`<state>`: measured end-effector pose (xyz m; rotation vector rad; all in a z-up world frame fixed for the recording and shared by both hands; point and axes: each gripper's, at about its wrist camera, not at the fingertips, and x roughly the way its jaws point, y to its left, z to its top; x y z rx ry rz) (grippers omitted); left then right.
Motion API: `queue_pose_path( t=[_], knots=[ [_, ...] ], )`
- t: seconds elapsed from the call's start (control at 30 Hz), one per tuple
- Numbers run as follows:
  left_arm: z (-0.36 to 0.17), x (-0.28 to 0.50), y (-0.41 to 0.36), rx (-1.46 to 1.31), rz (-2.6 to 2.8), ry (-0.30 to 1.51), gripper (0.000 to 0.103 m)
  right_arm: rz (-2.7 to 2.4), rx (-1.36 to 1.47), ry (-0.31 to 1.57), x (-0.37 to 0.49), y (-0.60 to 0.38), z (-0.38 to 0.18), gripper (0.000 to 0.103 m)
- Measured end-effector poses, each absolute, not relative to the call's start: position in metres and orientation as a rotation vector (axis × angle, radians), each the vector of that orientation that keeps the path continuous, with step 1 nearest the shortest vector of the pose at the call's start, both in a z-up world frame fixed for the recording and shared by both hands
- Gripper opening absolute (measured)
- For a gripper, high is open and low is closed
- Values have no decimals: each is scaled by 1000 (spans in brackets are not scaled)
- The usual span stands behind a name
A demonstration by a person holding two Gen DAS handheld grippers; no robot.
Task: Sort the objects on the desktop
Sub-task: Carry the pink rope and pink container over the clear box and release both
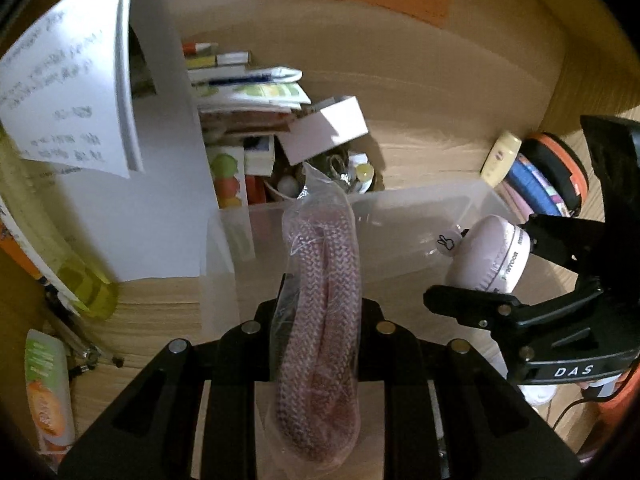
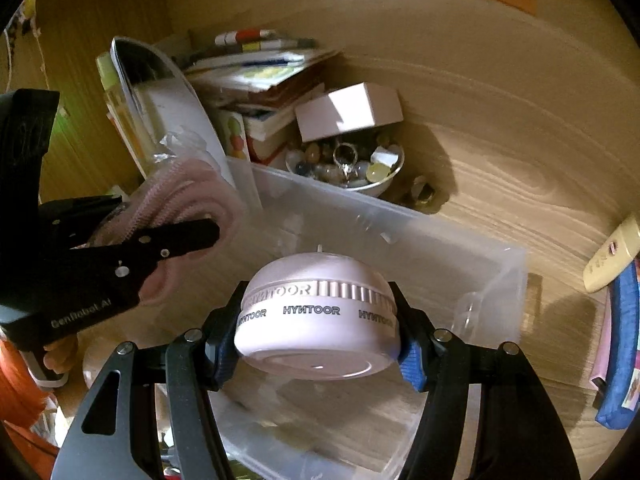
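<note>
My left gripper (image 1: pixel 320 312) is shut on a clear bag holding a coiled pink braided cable (image 1: pixel 320 304), held upright at the near edge of a clear plastic bin (image 1: pixel 404 208). My right gripper (image 2: pixel 316 344) is shut on a round pale pink case marked HYNTOOR (image 2: pixel 316 312), held above the bin (image 2: pixel 460 280). In the left wrist view the right gripper (image 1: pixel 496 268) and the pink case (image 1: pixel 492 256) are at the bin's right side. In the right wrist view the left gripper (image 2: pixel 172 220) and the bagged cable (image 2: pixel 180 196) are at the bin's left end.
Behind the bin stand a stack of books (image 1: pixel 244 92), a white card box (image 1: pixel 324 128) and a bowl of small trinkets (image 2: pixel 348 168). White papers (image 1: pixel 92 92) lean at the left. A cream tube (image 1: pixel 500 156), a blue pouch (image 2: pixel 620 360) and an orange-black case (image 1: pixel 560 172) lie right.
</note>
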<state>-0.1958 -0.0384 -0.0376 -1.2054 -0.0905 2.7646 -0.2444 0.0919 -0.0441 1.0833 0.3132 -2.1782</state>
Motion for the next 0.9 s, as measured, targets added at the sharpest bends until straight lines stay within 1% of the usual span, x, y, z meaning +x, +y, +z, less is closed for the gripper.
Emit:
queue_pose_path(
  t=[0.3,0.5,0.7,0.77,0.9],
  knots=[
    [-48,-202,-36,-1256,2752,-52,21,-2172,1122,399,-246,83,-57,60],
    [-41,-192,-33,-1233,2759,-17,22,-2180,1128,440,-244,78,-61,60],
    [-34,-189,-34,-1202,2782,-29,35,-2210,1114,511,-240,74,-61,60],
    [-31,-187,-36,-1186,2787,-33,43,-2232,1086,552,-236,72,-58,60],
    [-23,-182,-33,-1146,2806,-26,50,-2256,1035,605,-229,70,-51,61]
  ],
)
